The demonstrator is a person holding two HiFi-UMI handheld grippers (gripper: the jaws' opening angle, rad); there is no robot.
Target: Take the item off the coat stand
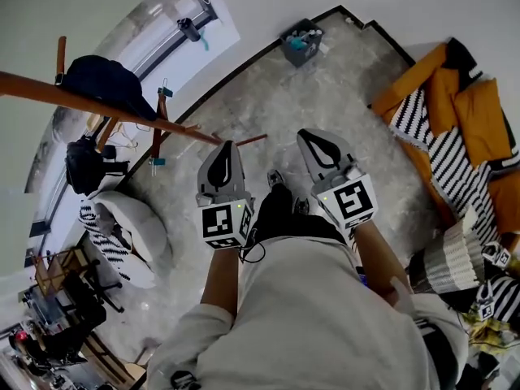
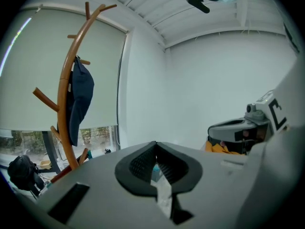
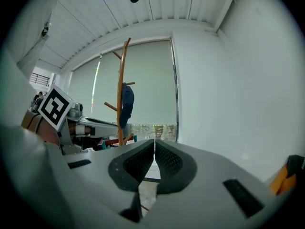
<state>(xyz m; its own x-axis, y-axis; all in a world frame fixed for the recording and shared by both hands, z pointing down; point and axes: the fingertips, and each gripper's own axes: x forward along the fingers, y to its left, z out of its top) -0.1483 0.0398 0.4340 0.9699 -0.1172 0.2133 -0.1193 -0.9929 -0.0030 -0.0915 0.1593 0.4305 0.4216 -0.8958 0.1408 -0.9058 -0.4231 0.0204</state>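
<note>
Wood stand (image 2: 62, 94) w/ navy item (image 2: 80, 99); striped throw (image 1: 443, 149) head view only

Smooth wooden coat stand (image 2: 61, 94); item (image 2: 80, 97) seemingly cloth.

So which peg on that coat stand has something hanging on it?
The short peg partway up the coat stand, on its right in the left gripper view: the dark blue item hangs from it. Pegs above are bare.
</note>
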